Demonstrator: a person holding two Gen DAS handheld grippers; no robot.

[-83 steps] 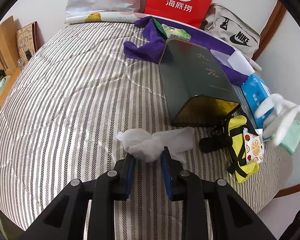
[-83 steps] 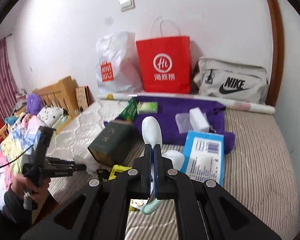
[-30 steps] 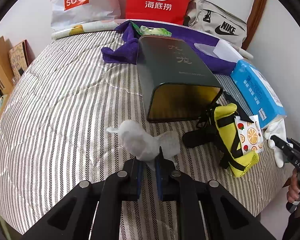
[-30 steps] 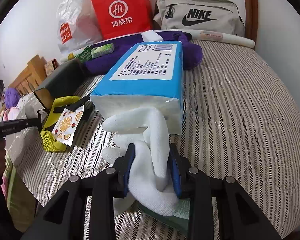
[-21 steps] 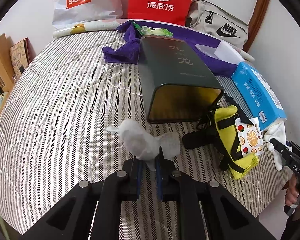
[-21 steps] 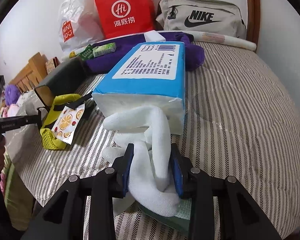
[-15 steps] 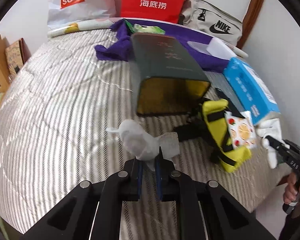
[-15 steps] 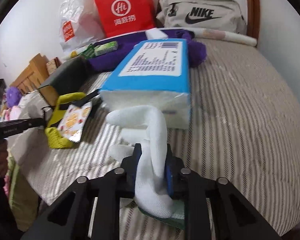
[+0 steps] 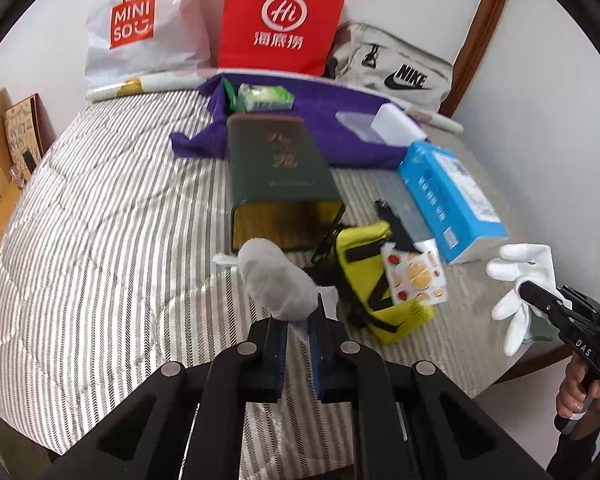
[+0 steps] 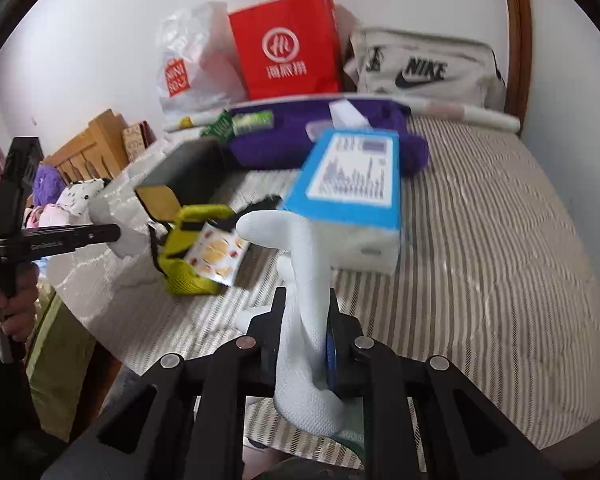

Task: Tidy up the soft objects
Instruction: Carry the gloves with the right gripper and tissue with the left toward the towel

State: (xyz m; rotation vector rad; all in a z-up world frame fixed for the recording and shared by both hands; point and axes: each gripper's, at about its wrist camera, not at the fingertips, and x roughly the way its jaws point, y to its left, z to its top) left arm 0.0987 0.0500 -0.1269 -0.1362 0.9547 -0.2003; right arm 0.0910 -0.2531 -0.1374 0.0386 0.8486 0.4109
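Observation:
My left gripper is shut on a crumpled white cloth and holds it above the striped bed. In the right wrist view the same left gripper shows at the left edge with the cloth in it. My right gripper is shut on a white glove, whose fingers stick up ahead of the jaws. The left wrist view shows the right gripper with the glove hanging over the bed's right edge, held by a hand.
On the bed a dark green box lies on its side, its open gold end facing me. Beside it are a yellow pouch, a blue tissue pack and a purple cloth. A red bag, white bag and grey bag line the wall.
Both grippers have risen off the bed. The right jaws closed tighter on the glove and lifted it clear of the blue pack. The left one carries the white cloth higher.

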